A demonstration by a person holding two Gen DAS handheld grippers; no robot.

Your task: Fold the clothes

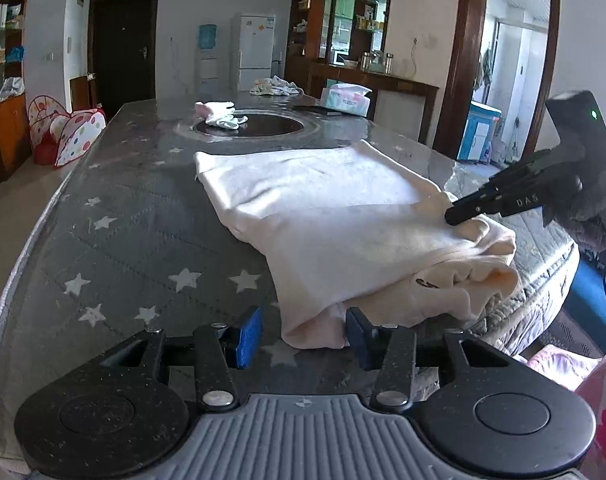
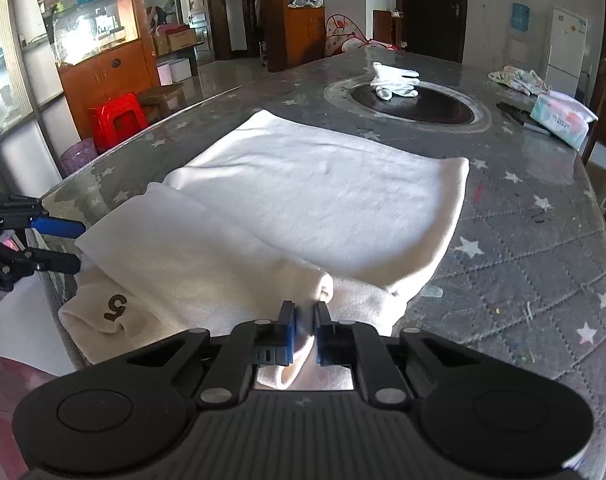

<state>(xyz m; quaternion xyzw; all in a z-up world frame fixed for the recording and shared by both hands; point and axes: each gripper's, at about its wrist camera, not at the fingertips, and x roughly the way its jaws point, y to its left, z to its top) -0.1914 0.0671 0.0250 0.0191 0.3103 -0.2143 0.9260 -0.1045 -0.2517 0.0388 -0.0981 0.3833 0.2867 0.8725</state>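
From my left claw (image 1: 303,332), the cream garment (image 1: 335,216) lies folded on the starred table cover (image 1: 123,240), nearer me than the dark round inset (image 1: 251,124). My fingers stand spread, a fold of cloth between them. My right claw (image 1: 455,216) presses the garment's right side.

From my right claw (image 2: 305,330), the fingers are pressed together, pinching the garment (image 2: 303,200). White gloves (image 2: 395,80) lie beyond it.

Table (image 2: 523,240) w/ grey star-print quilted cover: cream folded garment (image 2: 303,200) near edge, white gloves (image 2: 395,80) on center hotplate, tissue pack (image 2: 563,118), patterned cloth (image 2: 519,78) far side.
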